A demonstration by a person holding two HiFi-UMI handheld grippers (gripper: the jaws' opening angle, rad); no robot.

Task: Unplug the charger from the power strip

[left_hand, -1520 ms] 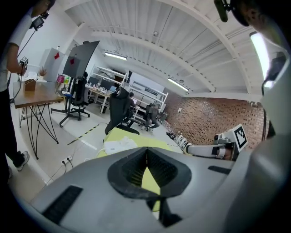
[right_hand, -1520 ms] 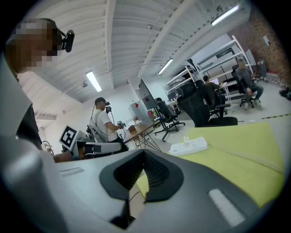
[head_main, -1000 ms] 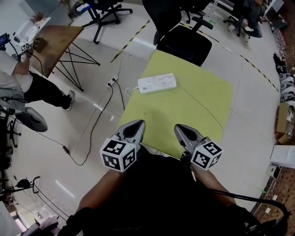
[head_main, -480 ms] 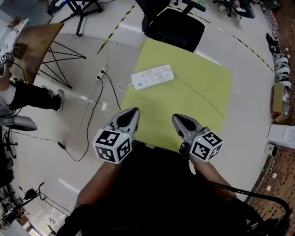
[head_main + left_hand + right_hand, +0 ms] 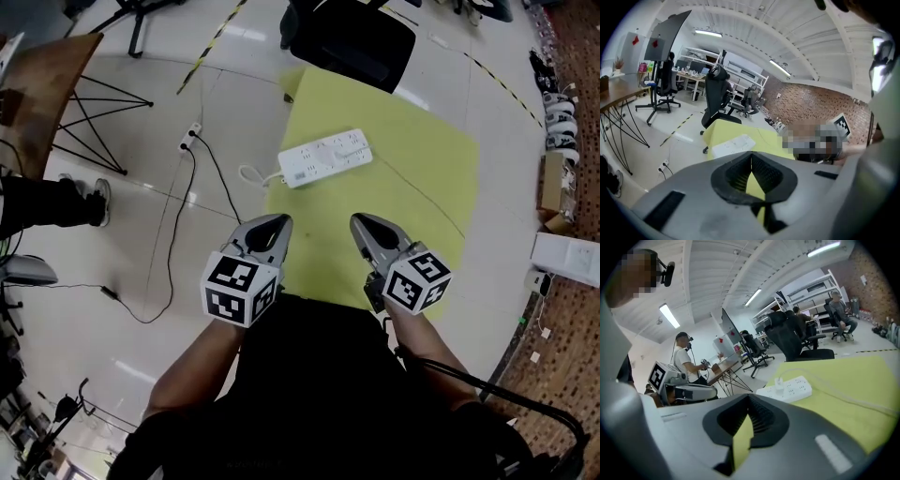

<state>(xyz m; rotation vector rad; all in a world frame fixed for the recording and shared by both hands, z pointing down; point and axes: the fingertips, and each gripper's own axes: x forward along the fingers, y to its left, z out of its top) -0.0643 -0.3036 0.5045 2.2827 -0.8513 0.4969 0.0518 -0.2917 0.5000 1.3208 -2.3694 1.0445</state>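
Note:
A white power strip [image 5: 325, 157] lies on the far half of a yellow-green mat [image 5: 412, 187]. In the right gripper view the strip [image 5: 787, 389] carries a small white charger [image 5: 779, 382] plugged in near its left end, with a thin cable trailing right across the mat. My left gripper [image 5: 281, 221] and right gripper [image 5: 360, 221] hover side by side over the mat's near edge, short of the strip. Both are shut and hold nothing. The left gripper view shows the strip [image 5: 732, 144] beyond the closed left gripper [image 5: 751, 157]. The right gripper [image 5: 748, 399] points toward the strip too.
A black office chair [image 5: 352, 42] stands just past the mat's far edge. On the left are a wooden table [image 5: 42, 89], a floor socket with black cables [image 5: 192, 131] and a seated person's leg [image 5: 56, 199]. Boxes [image 5: 567, 258] sit at the right.
Both grippers have moved forward and down over the mat toward the power strip, staying shut. The head view has tipped, so the strip sits closer to them.

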